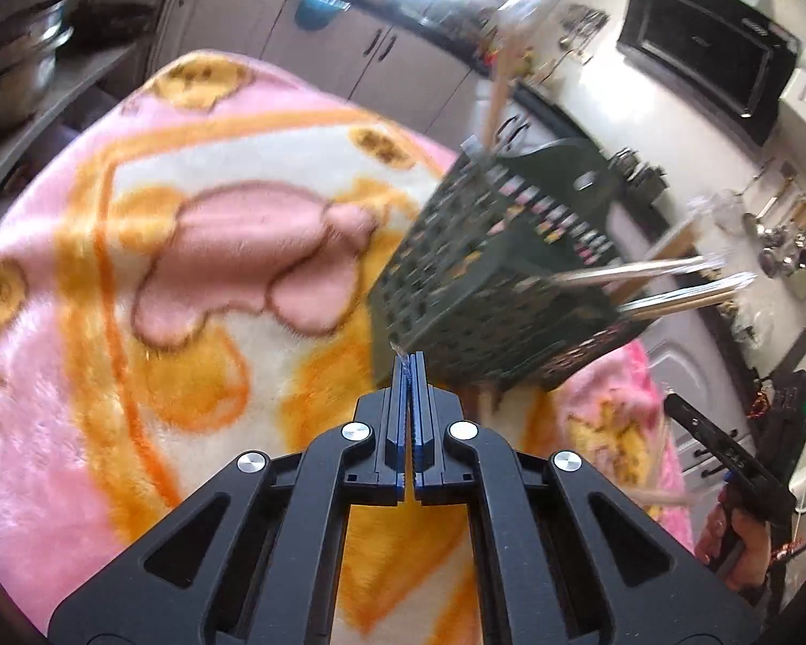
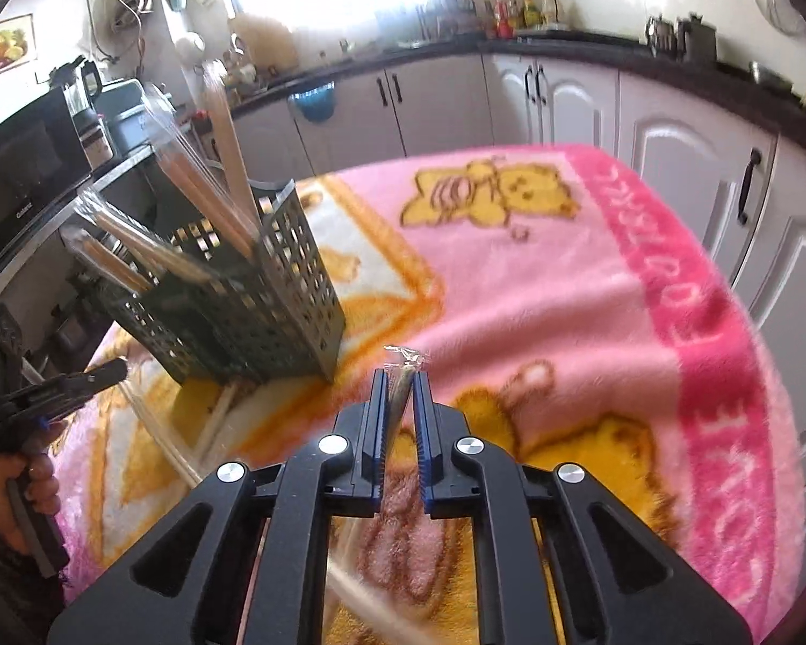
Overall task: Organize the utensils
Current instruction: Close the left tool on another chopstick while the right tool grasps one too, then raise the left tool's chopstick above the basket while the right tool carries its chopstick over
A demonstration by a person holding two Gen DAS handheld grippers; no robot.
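Note:
A dark green perforated utensil holder [image 1: 489,279] [image 2: 252,312] stands tilted on the pink blanket, with several plastic-wrapped chopstick pairs [image 2: 188,199] sticking out of it. My left gripper [image 1: 409,357] is shut just in front of the holder's base, and a sliver of clear wrapper [image 1: 397,349] is pinched at its tips. In the right wrist view the left gripper [image 2: 115,371] appears at the left with pale wrapped chopsticks [image 2: 161,441] trailing from it. My right gripper [image 2: 400,376] is shut on another wrapped chopstick pair [image 2: 401,389], beside the holder's near corner.
The pink and orange fleece blanket [image 2: 564,295] covers the table. White kitchen cabinets [image 2: 564,102] and a dark counter ring it. A microwave [image 2: 16,183] sits at the left, pots [image 1: 21,70] on a shelf. A hand [image 1: 736,543] holds the right gripper.

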